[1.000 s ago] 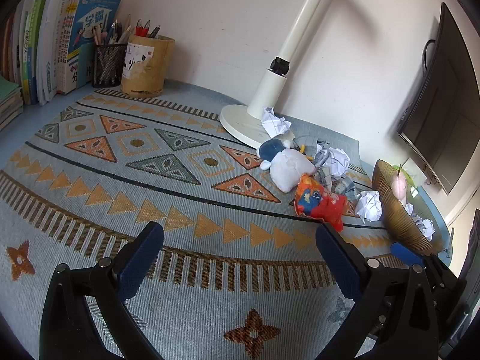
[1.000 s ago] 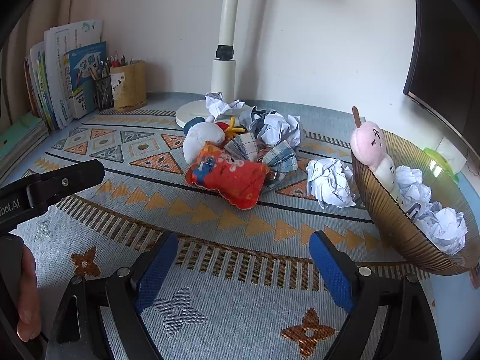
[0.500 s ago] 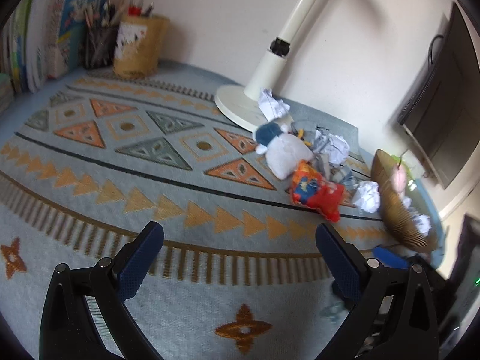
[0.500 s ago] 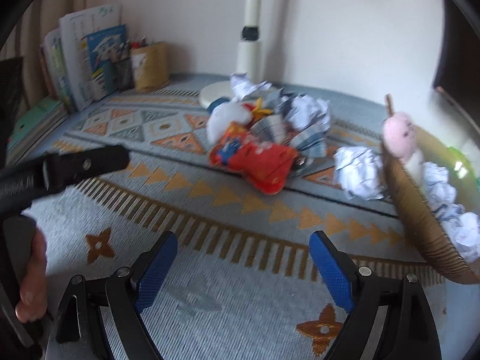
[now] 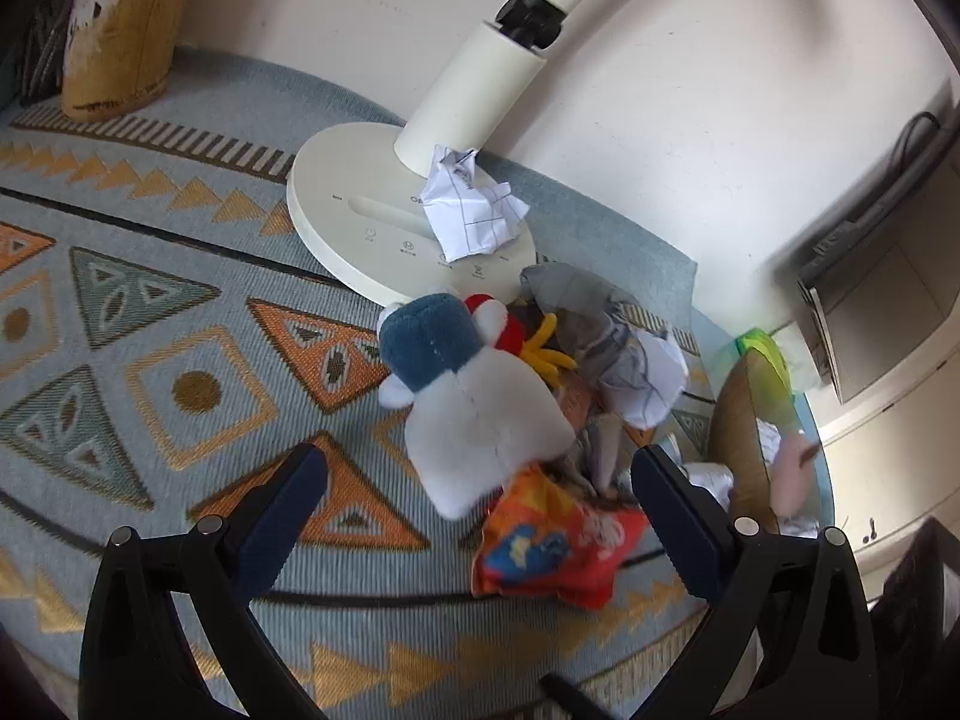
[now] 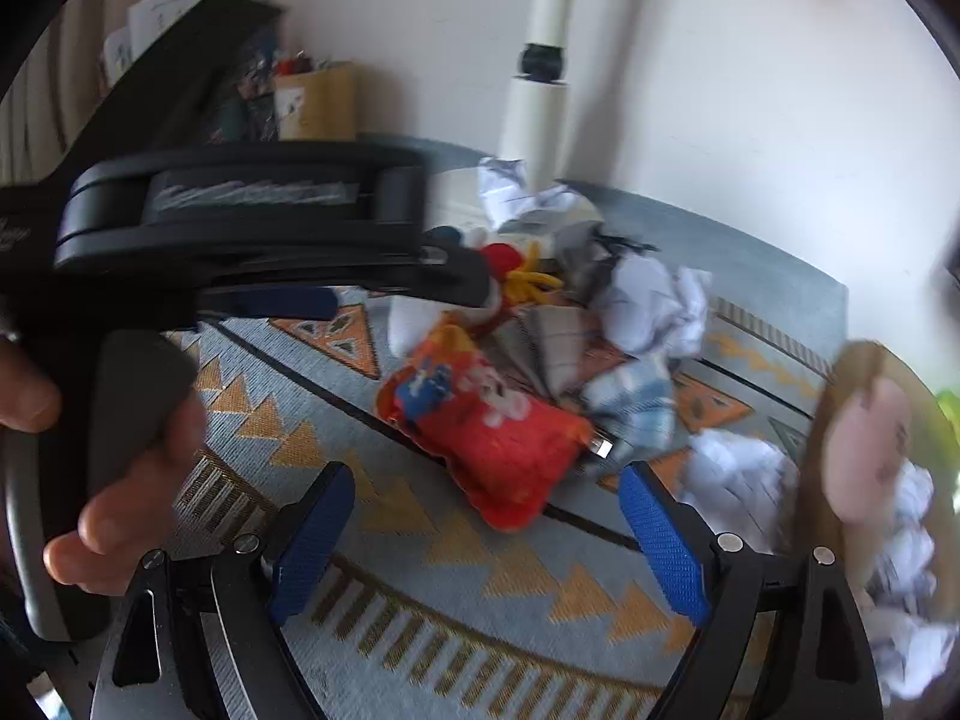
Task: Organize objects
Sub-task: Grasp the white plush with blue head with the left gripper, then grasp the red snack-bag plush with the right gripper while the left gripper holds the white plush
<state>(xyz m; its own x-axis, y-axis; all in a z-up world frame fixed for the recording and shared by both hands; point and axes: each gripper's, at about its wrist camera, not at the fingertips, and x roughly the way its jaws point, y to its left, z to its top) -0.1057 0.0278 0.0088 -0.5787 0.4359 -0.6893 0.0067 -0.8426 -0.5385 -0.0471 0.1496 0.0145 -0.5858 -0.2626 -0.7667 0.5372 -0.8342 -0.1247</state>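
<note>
A pile of toys and crumpled paper lies on the patterned mat. A white plush with a blue cap (image 5: 474, 402) lies just ahead of my open left gripper (image 5: 480, 480). A red-orange plush pouch (image 5: 552, 546) (image 6: 486, 420) lies beside it, between the jaws of my open right gripper (image 6: 486, 498) and just beyond them. Plaid fabric bows (image 6: 600, 372) and paper balls (image 6: 654, 306) lie behind. A brown bowl (image 6: 828, 456) at the right holds a pink plush (image 6: 864, 456) and paper balls. The left gripper's body (image 6: 240, 240) crosses the right wrist view.
A white lamp base (image 5: 360, 216) with a crumpled paper (image 5: 468, 210) on it stands behind the pile. A brown pen cup (image 5: 126, 30) stands at the back left. A monitor (image 5: 870, 300) stands at the right. A paper ball (image 6: 738, 480) lies by the bowl.
Both grippers have moved forward toward the pile, which now looks much larger. The left gripper has swung in front of the right wrist camera. Both jaws stay open.
</note>
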